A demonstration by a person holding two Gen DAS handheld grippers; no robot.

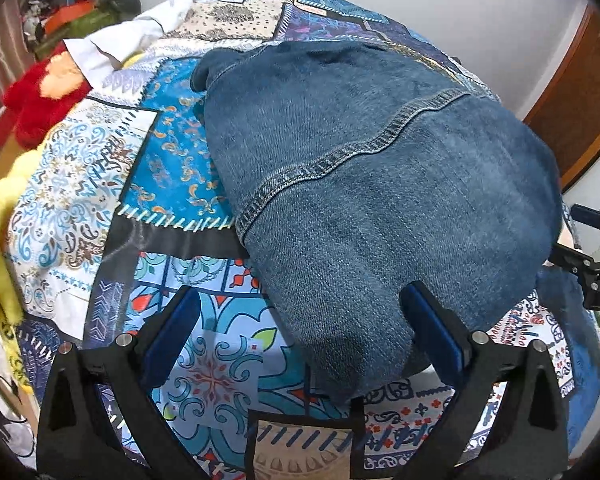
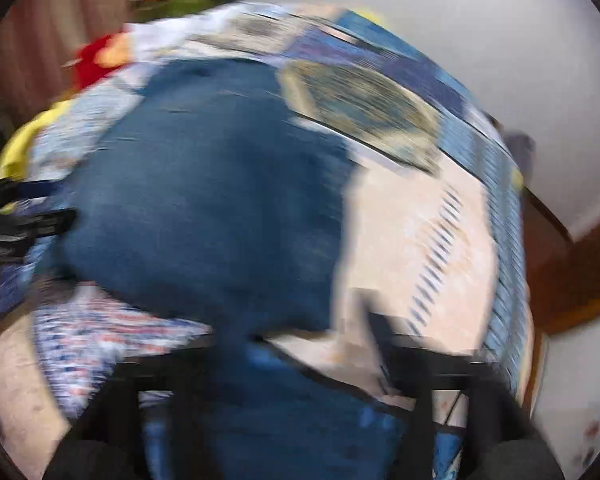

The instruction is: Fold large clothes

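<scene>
Showing no readable label: denim garment (image 1: 380,184)

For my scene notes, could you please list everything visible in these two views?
denim garment: one, blue, folded on the bedspread, near edge between the left tongs' pads.
patchwork bedspread: one, blue, white and beige, covering the bed.
red plush item: one, red and orange, far left.
yellow fabric: one, left edge.
white cloth: one, far side.
clutter pile: mixed colours, far left corner.
wooden furniture: brown, right.
left tongs: open.
right tongs: blurred, over denim.
</scene>
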